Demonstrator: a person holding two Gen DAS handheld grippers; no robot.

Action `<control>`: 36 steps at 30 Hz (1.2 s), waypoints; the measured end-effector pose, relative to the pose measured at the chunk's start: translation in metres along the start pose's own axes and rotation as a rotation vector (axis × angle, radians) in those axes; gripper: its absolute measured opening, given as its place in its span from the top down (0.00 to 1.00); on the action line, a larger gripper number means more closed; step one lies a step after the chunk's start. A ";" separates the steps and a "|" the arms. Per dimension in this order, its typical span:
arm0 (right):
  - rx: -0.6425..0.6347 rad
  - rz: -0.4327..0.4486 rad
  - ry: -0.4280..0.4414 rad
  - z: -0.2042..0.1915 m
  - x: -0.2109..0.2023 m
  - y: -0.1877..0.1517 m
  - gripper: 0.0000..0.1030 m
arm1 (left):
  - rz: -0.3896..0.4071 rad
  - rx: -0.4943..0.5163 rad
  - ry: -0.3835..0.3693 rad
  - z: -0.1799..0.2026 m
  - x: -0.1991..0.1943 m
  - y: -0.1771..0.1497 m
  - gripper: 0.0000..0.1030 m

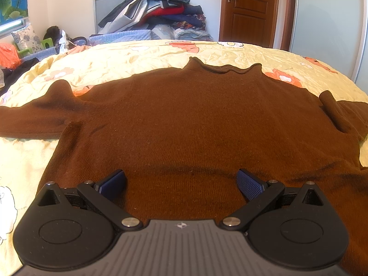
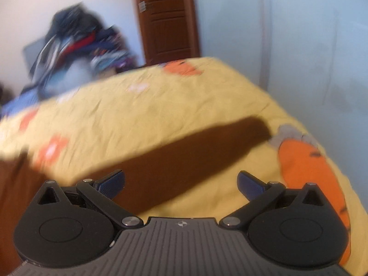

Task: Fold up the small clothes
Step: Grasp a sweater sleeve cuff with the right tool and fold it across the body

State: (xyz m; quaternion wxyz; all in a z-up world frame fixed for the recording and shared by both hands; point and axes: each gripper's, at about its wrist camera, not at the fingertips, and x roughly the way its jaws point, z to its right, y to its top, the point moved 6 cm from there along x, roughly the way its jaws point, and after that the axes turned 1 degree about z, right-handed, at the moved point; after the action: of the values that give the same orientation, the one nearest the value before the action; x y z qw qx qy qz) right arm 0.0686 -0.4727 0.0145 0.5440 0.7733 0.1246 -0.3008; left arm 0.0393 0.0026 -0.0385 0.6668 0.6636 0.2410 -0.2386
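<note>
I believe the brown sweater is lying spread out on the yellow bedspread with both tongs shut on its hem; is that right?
Not quite: both tongs are open and hold nothing. The left wrist view shows the left tongs spread wide over the brown sweater; the right wrist view shows the right tongs open above a sleeve. It does lie spread on the yellow bedspread.

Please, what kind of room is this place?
Most likely a bedroom in a home. A brown sweater lies spread on a bed with a yellow flowered cover, a pile of clothes is stacked behind the bed, and a wooden door stands at the back.
</note>
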 end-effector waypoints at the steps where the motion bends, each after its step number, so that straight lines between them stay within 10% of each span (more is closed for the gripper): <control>1: 0.064 0.004 0.014 0.009 0.006 0.012 0.00 | 0.000 0.000 0.000 0.000 0.000 0.000 0.00; 8: 0.488 -0.087 0.047 0.088 0.060 0.041 0.00 | 0.000 0.001 0.000 0.000 0.000 0.000 0.00; 13: 0.538 -0.035 0.091 0.091 0.065 0.043 0.01 | 0.000 0.000 0.001 0.000 0.000 0.000 0.00; 17: 0.457 -0.005 0.073 0.085 0.070 0.045 0.24 | 0.000 0.000 0.000 0.000 0.000 0.000 0.00; 21: 0.453 0.006 0.029 0.090 0.073 0.042 0.76 | 0.000 0.000 0.000 0.000 0.000 0.000 0.00; 25: 0.472 0.023 0.041 0.090 0.065 0.037 0.83 | -0.001 0.001 -0.001 0.000 0.000 0.000 0.00; 30: 0.332 0.098 0.211 0.012 0.016 0.040 0.83 | 0.079 -0.089 -0.077 -0.031 -0.042 0.033 0.00; 36: 0.226 -0.009 0.699 -0.184 -0.037 -0.006 0.83 | 0.287 -0.342 -0.094 -0.099 -0.093 0.085 0.00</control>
State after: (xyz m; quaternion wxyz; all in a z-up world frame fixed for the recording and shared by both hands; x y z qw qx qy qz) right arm 0.0971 -0.2970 0.0734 0.3782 0.8842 0.2724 -0.0326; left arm 0.0221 0.1020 0.0861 0.8072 0.5565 0.1500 -0.1275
